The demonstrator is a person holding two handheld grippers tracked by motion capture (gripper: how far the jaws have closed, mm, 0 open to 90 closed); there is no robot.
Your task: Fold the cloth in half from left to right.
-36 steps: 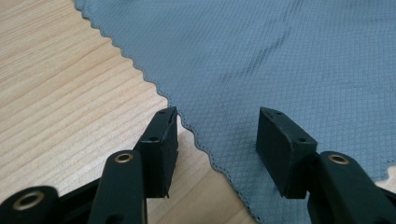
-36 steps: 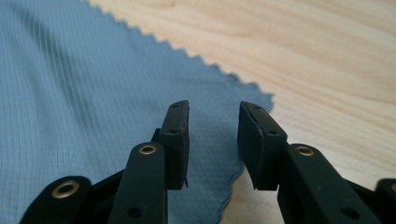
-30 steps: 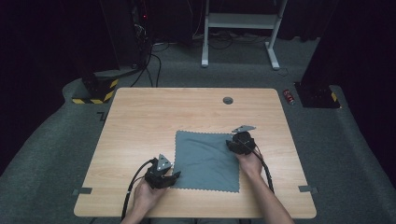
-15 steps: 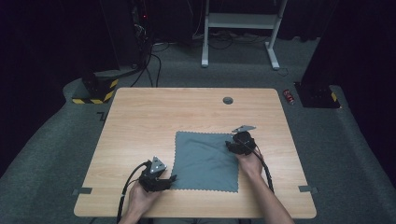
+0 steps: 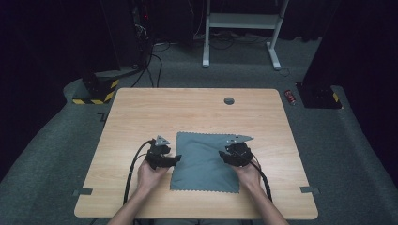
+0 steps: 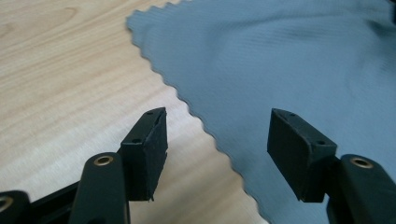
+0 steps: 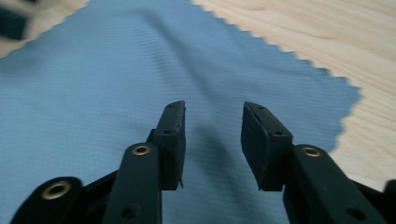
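Now | left gripper fingers wide, cloth's 9 o'clock edge | right gripper fingers narrowly apart, over cloth at 3 o'clock | worktop

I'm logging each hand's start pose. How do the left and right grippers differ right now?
The left gripper sits at the grey cloth's left edge, jaws straddling its scalloped border; the right gripper is over the cloth near its right side. The left gripper's jaws are spread wider than the right gripper's. Both are open and hold nothing.

Left tool jaws wide apart over grey-blue cloth's scalloped edge on wooden table
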